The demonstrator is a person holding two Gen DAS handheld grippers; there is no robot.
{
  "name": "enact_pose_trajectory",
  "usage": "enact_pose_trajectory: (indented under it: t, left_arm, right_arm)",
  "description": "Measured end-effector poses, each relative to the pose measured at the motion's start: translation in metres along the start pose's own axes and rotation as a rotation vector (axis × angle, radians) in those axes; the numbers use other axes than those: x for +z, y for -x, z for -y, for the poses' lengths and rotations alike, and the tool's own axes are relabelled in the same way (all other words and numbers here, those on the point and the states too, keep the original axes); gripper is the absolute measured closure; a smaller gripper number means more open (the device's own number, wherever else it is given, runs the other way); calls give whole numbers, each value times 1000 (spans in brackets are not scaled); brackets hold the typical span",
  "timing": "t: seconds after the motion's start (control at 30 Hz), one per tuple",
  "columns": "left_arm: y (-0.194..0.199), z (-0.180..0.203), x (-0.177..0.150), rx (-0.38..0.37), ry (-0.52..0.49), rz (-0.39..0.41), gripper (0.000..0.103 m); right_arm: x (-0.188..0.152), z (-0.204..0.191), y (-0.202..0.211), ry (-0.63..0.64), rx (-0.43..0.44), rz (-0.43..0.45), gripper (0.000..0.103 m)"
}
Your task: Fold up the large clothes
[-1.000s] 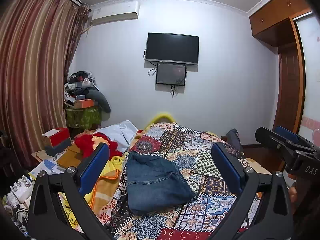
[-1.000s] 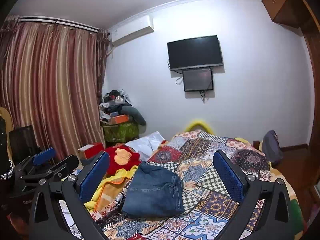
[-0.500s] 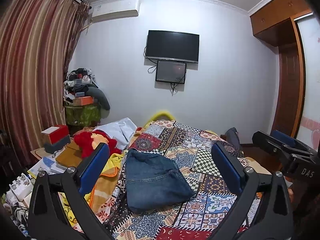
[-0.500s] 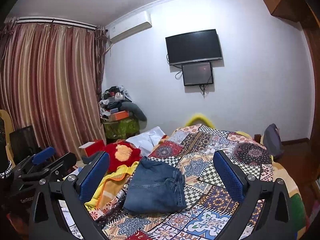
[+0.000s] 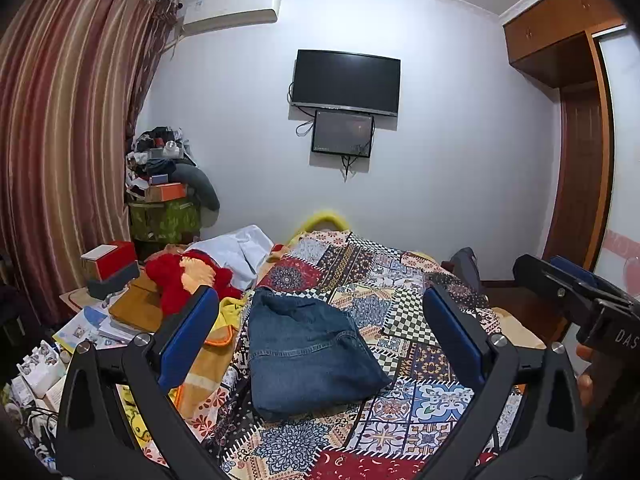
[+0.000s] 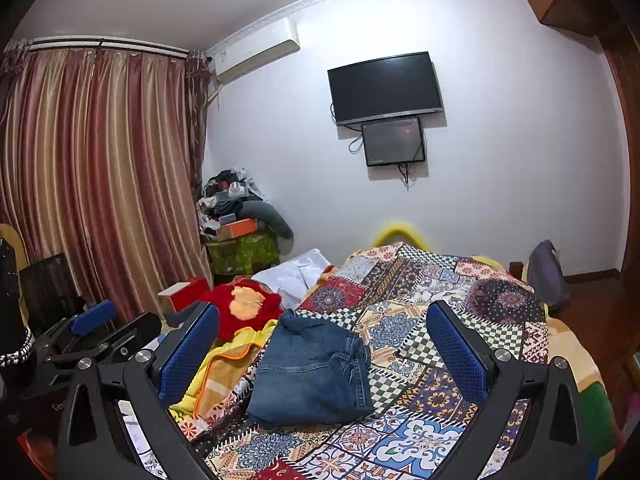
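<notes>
Folded blue jeans (image 5: 308, 350) (image 6: 314, 368) lie in a compact stack on the patchwork bedspread (image 5: 404, 320) (image 6: 440, 304). My left gripper (image 5: 320, 328) hangs open above and in front of the jeans, nothing between its blue pads (image 5: 188, 336). My right gripper (image 6: 322, 344) is also open and empty, held back from the jeans. The right gripper shows at the right edge of the left wrist view (image 5: 576, 300); the left one appears at the left of the right wrist view (image 6: 96, 332).
A red plush blanket (image 5: 188, 276) and a yellow-orange blanket (image 5: 216, 344) lie left of the jeans, white cloth (image 5: 240, 248) behind. Cluttered side table with boxes (image 5: 108, 268) at left, piled stand (image 5: 164, 184) by the curtain. A dark bag (image 6: 548, 276) sits right of the bed.
Both grippers have risen and drawn back slightly, so the jeans sit a little lower in both views. The jeans have not moved.
</notes>
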State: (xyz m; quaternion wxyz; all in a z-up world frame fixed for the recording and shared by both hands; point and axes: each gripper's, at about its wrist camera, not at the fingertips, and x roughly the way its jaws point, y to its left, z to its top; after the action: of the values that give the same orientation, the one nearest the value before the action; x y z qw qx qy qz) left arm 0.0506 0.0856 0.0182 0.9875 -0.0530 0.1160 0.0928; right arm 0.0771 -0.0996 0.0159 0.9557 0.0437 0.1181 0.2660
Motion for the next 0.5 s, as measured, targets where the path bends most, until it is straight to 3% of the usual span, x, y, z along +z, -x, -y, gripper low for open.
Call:
enact_pose_trajectory:
  t: [0.5]
  left_arm:
    - [-4,-1,-3,-12,11,-17,0]
  right_arm:
    - [-1,0,-1,0,-5,-2,0]
